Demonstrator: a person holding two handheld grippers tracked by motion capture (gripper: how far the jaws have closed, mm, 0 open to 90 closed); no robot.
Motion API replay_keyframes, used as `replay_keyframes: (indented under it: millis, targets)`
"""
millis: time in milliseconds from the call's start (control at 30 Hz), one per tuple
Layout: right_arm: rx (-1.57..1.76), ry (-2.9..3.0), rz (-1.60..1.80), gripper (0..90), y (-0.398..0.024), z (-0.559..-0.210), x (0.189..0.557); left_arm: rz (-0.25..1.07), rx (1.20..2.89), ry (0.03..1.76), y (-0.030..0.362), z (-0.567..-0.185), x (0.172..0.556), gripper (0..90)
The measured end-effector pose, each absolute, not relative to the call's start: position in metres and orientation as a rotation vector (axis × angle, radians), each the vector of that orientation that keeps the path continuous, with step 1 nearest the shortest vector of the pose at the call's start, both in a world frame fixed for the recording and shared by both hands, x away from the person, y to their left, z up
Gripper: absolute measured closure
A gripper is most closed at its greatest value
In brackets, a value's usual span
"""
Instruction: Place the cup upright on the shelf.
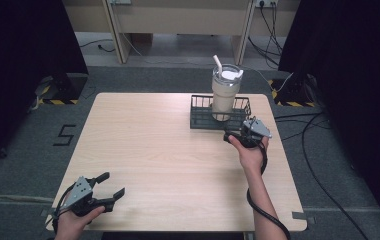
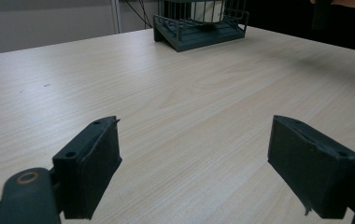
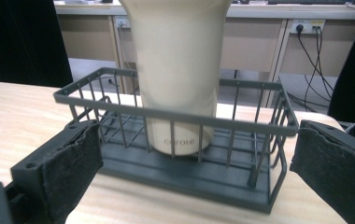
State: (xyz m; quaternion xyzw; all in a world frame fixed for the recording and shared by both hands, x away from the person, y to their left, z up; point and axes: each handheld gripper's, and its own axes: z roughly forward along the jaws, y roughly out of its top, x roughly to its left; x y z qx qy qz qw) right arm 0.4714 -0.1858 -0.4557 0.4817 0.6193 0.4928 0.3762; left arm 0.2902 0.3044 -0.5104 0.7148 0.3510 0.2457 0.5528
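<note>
A cream tumbler [image 1: 225, 95] with a clear lid and a white straw [image 1: 217, 63] stands upright inside a dark grey wire basket [image 1: 200, 121] at the table's far right. My right gripper [image 1: 247, 131] hovers just in front of the basket's near wall, open, with nothing between its jaws. In the right gripper view the tumbler [image 3: 178, 70] rises behind the basket's bars [image 3: 175, 114], and both pads [image 3: 70, 168] stand wide apart. My left gripper [image 1: 114, 186] rests near the table's front left corner, open and empty. In the left gripper view the basket [image 2: 199, 28] sits far off.
The light wooden table [image 1: 153, 150] spreads bare between the two grippers. Black curtains hang on both sides. Cables [image 1: 323, 135] trail over the grey floor at the right. A wooden desk frame [image 1: 178, 20] stands behind the table.
</note>
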Motion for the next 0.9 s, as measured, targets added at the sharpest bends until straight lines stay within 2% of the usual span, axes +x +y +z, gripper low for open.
replay_keyframes:
  millis: [900]
  targets:
    - [1.228,1.619,1.257,2.3,-0.196,-0.468,0.418,0.585,1.690,0.830,0.304,-0.510,0.290,16.1]
